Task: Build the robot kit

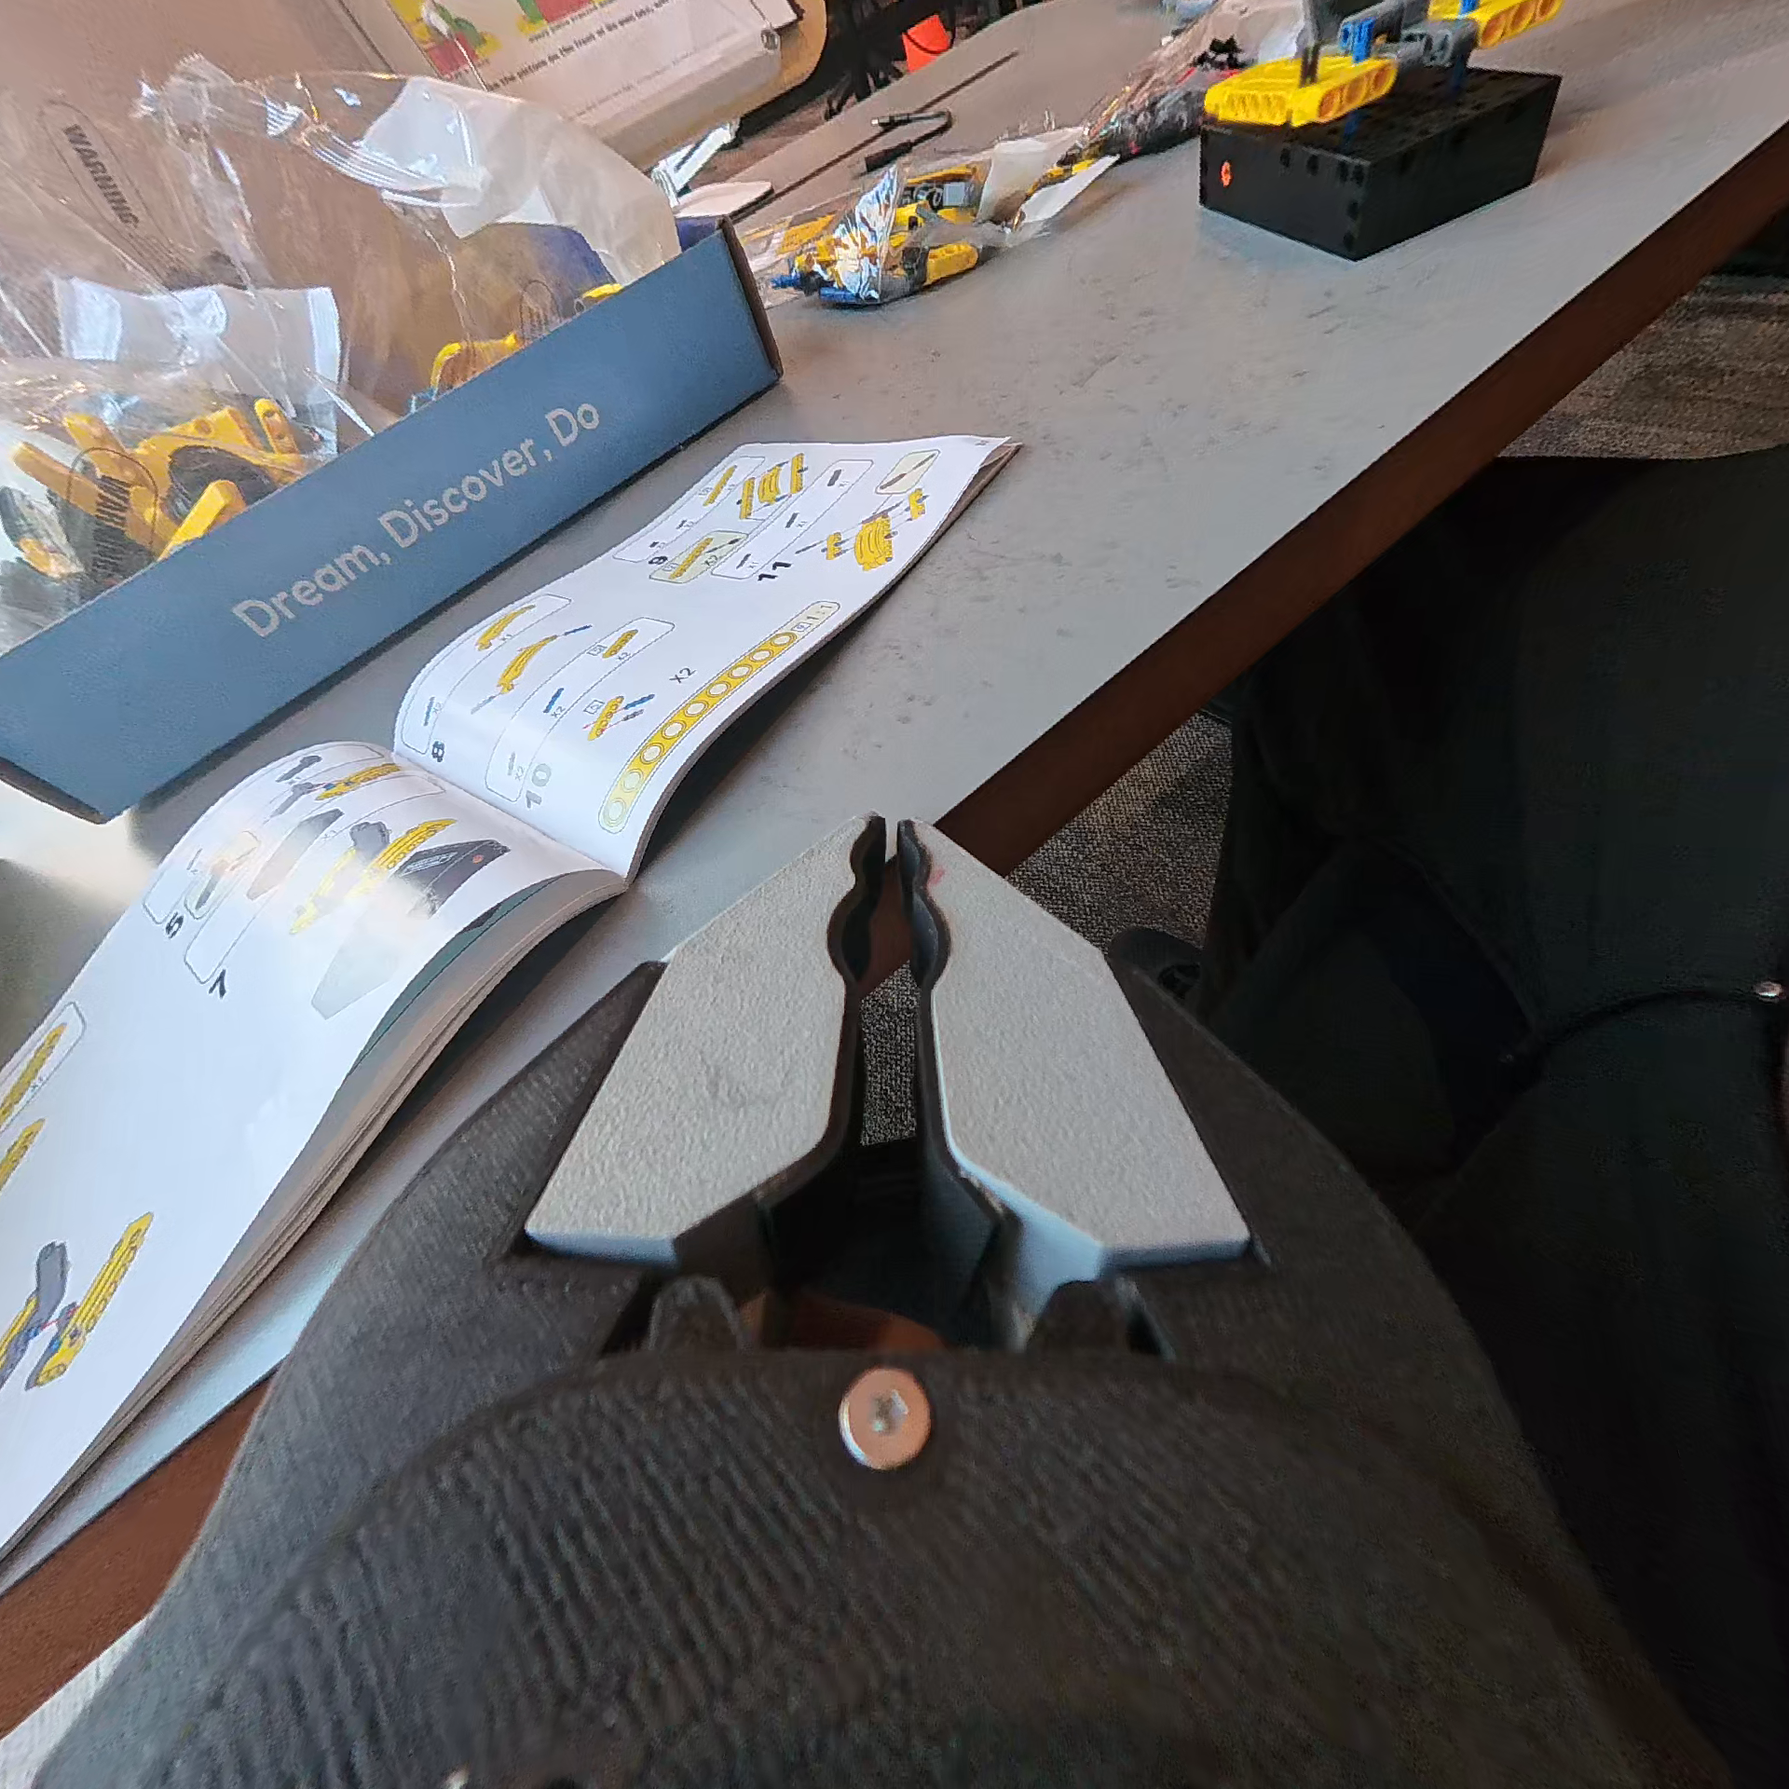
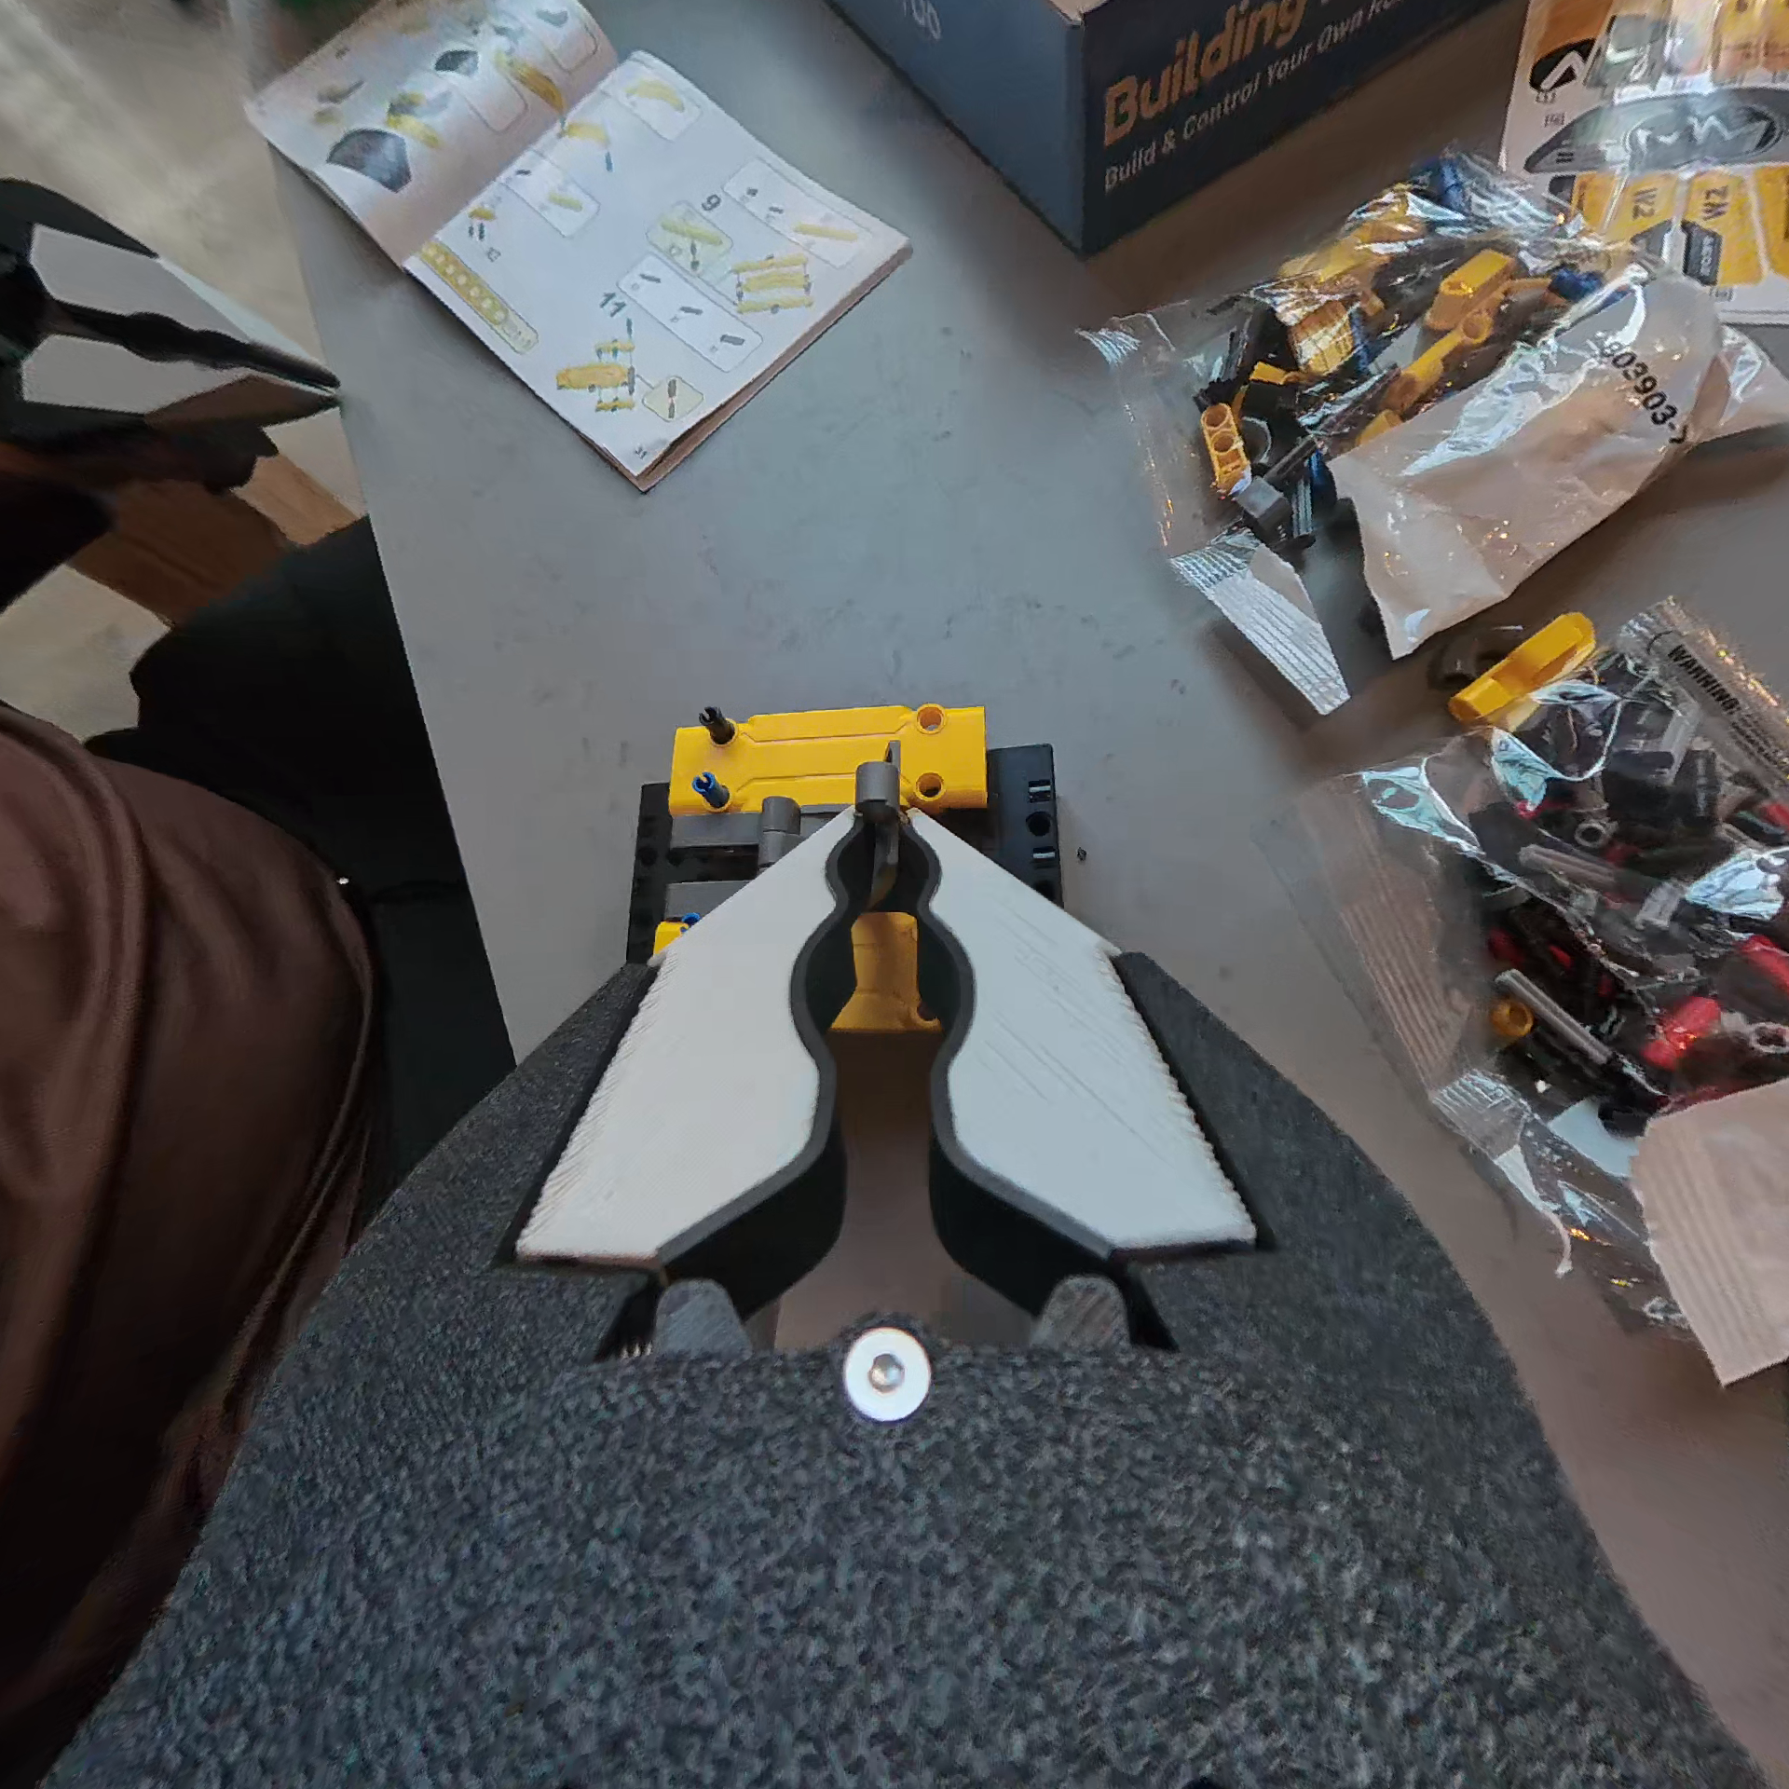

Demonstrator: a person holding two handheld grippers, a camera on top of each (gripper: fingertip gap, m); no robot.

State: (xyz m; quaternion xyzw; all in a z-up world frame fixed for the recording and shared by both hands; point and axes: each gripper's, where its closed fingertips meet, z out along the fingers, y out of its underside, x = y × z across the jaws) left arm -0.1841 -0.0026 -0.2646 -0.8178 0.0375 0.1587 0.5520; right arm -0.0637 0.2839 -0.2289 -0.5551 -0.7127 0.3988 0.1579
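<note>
Right gripper (image 2: 883,823) pinches a grey pin (image 2: 879,786) (smooth, stubby) over yellow beams (image 2: 833,755).

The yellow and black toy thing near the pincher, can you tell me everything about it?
The toy build is half finished. A long yellow plastic beam with round holes lies flat across a black block full of holes, with grey pieces beside it and small blue and black pegs sticking up. It stands on the grey table. The right gripper is above it, its tips pinching a thin grey piece that stands up from the build. The left gripper is far off, shut on nothing.
</note>
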